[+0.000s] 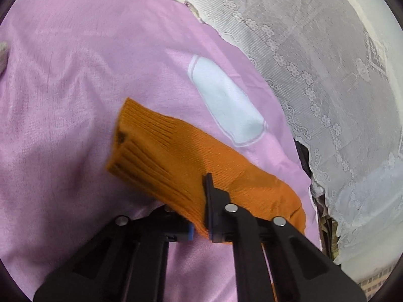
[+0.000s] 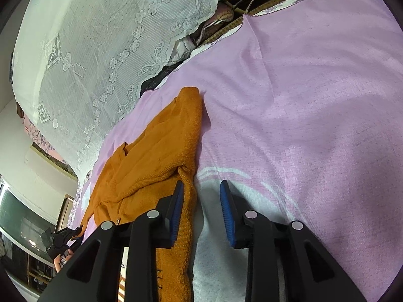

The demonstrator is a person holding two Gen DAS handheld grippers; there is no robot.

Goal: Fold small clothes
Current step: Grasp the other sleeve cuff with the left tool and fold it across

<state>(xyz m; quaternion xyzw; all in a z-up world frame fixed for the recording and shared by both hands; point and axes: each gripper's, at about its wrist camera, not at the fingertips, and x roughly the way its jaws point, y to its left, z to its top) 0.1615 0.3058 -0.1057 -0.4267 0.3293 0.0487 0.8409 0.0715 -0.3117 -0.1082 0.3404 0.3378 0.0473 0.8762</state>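
Our left gripper (image 1: 201, 216) is clamped on the sleeve (image 1: 176, 156) of the orange sweater (image 2: 151, 156), which lies on the pink sheet (image 2: 302, 100) near the lace cloth (image 2: 100, 50). Our right gripper (image 2: 201, 201) stands parted beside its hem, holding nothing. The knit looks soft, light, stretchy — best pinched at cuffs and hems — it will sag.

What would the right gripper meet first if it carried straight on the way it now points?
Most likely the pink sheet. The right gripper is open, aimed downward at a pale patch of that sheet, with the orange knit garment just left of its line. Depth is hard to judge.
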